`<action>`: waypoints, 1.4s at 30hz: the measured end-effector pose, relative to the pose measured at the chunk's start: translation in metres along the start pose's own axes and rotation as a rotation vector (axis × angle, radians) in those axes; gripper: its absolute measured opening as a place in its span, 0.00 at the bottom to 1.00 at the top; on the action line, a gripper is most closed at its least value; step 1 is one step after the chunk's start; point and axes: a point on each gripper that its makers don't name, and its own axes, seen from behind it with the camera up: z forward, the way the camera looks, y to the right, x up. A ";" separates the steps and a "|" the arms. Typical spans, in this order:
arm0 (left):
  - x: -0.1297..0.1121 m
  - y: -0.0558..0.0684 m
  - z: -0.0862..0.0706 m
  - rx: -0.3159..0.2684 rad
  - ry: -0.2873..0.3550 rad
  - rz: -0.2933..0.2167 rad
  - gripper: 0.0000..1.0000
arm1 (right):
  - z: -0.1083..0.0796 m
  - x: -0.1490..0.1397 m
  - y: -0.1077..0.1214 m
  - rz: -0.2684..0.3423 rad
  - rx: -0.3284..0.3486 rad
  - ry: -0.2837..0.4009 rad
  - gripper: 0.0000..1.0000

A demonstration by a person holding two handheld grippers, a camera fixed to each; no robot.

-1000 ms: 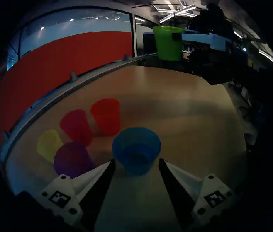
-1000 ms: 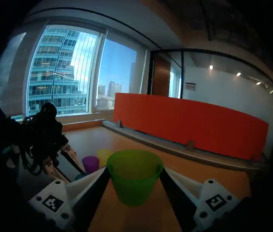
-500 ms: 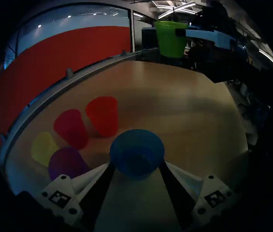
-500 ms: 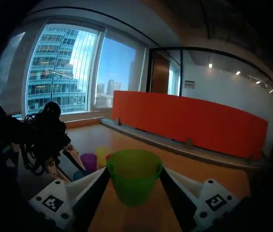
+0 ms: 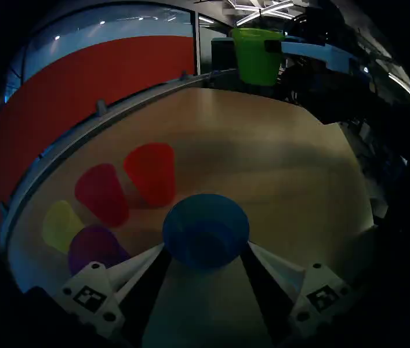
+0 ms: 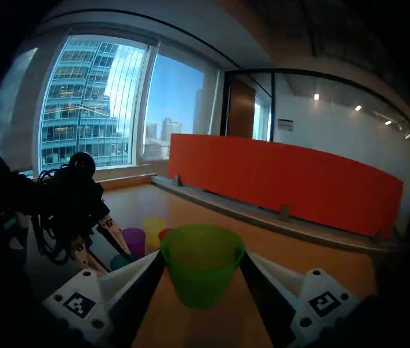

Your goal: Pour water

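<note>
Jaws of the left gripper point(image 5: 205, 249) are closed on a blue cup point(image 5: 206, 231), one finger touching each side; whether its base rests on the table point(image 5: 286, 168) I cannot tell. The right gripper point(image 6: 200, 256) is clamped on a green cup point(image 6: 202, 272), which is upright (mouth up). In the left gripper view that cup hangs high above the table's far edge. Just left of the blue cup in that view, four others stand clustered on the table: a red cup point(image 5: 149, 173), a crimson cup point(image 5: 101, 194), a yellow cup point(image 5: 60, 225) and a purple cup point(image 5: 94, 250). An orange panel point(image 5: 77, 87) runs along the table's side. What either gripped cup contains I cannot tell.
</note>
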 end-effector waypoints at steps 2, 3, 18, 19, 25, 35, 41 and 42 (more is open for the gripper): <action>0.001 0.000 0.001 -0.001 -0.003 0.002 0.82 | 0.001 0.000 0.000 -0.001 0.000 -0.001 0.92; 0.001 0.000 0.002 -0.002 -0.004 0.002 0.82 | 0.001 0.000 0.000 0.000 0.000 -0.001 0.92; 0.005 0.000 0.009 -0.005 -0.004 -0.004 0.83 | 0.002 -0.003 0.000 0.000 0.000 -0.004 0.92; 0.005 0.000 0.009 -0.004 -0.004 -0.004 0.83 | 0.002 -0.003 0.000 0.001 0.000 -0.005 0.92; 0.006 -0.001 0.010 -0.002 -0.003 -0.006 0.83 | 0.003 -0.004 0.001 0.002 -0.002 -0.006 0.92; 0.007 -0.001 0.011 -0.003 0.011 -0.039 0.82 | 0.001 -0.005 0.001 0.003 -0.004 -0.004 0.92; 0.007 -0.001 0.010 -0.005 0.028 -0.056 0.81 | 0.001 -0.004 0.002 0.003 -0.007 -0.004 0.92; 0.008 -0.001 0.009 -0.005 0.030 -0.054 0.81 | 0.000 -0.004 0.002 0.003 -0.007 -0.004 0.92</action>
